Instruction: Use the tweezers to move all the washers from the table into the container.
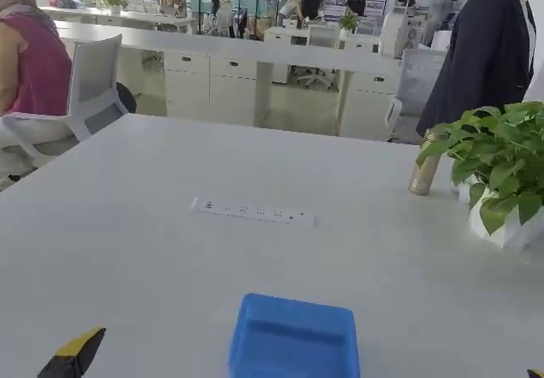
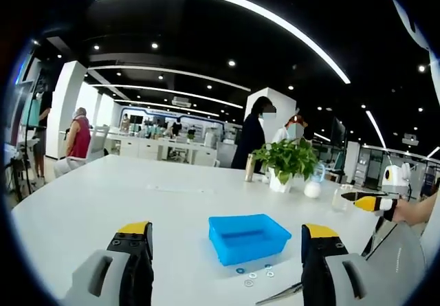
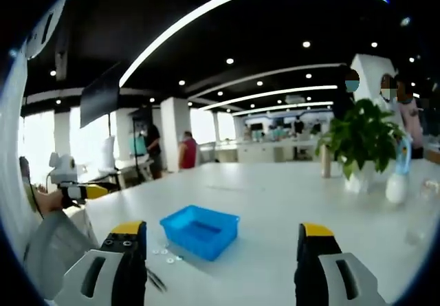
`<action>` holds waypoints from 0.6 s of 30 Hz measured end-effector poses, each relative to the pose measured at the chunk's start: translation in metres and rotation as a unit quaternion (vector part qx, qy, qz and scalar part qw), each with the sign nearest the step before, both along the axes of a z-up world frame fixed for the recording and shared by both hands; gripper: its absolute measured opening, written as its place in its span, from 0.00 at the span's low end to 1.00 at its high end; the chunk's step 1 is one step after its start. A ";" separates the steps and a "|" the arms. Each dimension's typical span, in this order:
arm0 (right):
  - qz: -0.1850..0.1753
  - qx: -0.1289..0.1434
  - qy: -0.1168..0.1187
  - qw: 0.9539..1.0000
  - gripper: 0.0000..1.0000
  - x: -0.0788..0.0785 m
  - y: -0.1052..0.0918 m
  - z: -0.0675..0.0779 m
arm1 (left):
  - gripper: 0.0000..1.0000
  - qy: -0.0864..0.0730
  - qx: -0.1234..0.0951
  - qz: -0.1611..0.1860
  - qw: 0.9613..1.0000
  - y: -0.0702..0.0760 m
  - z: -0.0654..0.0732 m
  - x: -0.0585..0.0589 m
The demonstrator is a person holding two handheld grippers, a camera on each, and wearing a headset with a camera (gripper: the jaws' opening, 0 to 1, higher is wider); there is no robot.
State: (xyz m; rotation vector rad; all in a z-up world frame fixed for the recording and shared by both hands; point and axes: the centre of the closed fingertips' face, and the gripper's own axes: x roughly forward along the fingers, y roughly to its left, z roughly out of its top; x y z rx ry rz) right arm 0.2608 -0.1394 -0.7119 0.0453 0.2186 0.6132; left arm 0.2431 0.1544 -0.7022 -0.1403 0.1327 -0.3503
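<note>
**A:** where are the washers (image 2: pixel 253 273) at?

**B:** loose on the counter (image 2: pixel 103 203), just beside the blue container (image 2: pixel 247 237). The tweezers (image 2: pixel 278 294) are lying next to them. Left gripper (image 2: pixel 227 229) and right gripper (image 3: pixel 222 228) both have their jaws spread wide, holding nothing.

Potted plant (image 1: pixel 497 161), gold flask (image 1: pixel 422 174) beside it, probably a power strip (image 1: pixel 252 212), grey chair (image 1: pixel 89 89)

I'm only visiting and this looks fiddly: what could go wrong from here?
The washers are tiny and flat, so the tweezers may slip or flick one across the table. The thin tweezers lie flat, likely awkward for the wide jaws to lift. The container close by could get nudged.
</note>
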 end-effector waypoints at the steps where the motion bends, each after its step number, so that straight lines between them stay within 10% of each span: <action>1: 0.000 -0.002 0.000 1.000 0.86 0.000 0.000 0.000 | 0.90 0.000 -0.001 0.000 1.000 0.000 0.000 0.000; 18: 0.008 -0.020 0.007 1.000 0.82 -0.003 0.003 -0.005 | 0.88 0.006 0.004 -0.004 1.000 -0.001 -0.002 0.000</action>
